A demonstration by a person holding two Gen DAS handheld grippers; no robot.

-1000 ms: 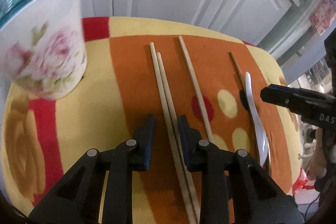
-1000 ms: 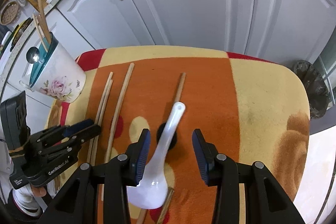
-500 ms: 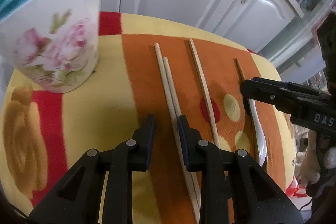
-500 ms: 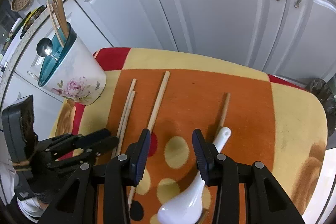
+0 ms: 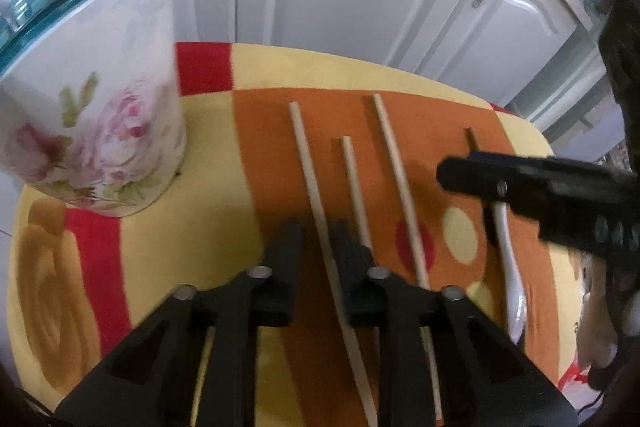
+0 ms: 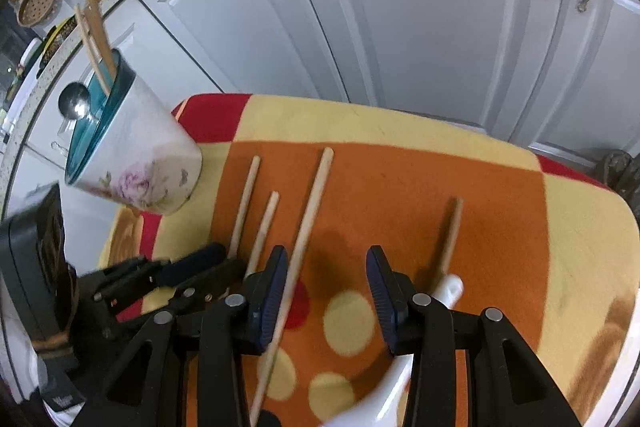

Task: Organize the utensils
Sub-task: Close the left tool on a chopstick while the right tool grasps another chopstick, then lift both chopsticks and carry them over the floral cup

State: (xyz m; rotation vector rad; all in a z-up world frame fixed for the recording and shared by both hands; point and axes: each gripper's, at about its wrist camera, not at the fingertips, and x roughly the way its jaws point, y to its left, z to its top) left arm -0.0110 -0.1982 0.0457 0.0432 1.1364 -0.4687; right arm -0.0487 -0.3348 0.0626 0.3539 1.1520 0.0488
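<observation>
Several wooden chopsticks and a white spoon lie on the patterned cloth. My left gripper points down over the leftmost chopstick. Its jaws are closing around the stick, which rests against the right finger with a sliver of cloth showing on the other side. A shorter chopstick lies just to the right. My right gripper hangs open, its jaws closing a little, with the long chopstick just inside its left finger. The spoon pokes out beside its right finger.
A white floral holder with a teal inside stands at the cloth's back left, holding chopsticks and a metal spoon. A darker chopstick lies beyond the spoon. White cabinet doors rise behind the table. The cloth's right part is bare.
The left jaws have narrowed around the leftmost chopstick, which has swung away from its neighbour. The right gripper has moved left, from over the spoon to over the long chopstick.
</observation>
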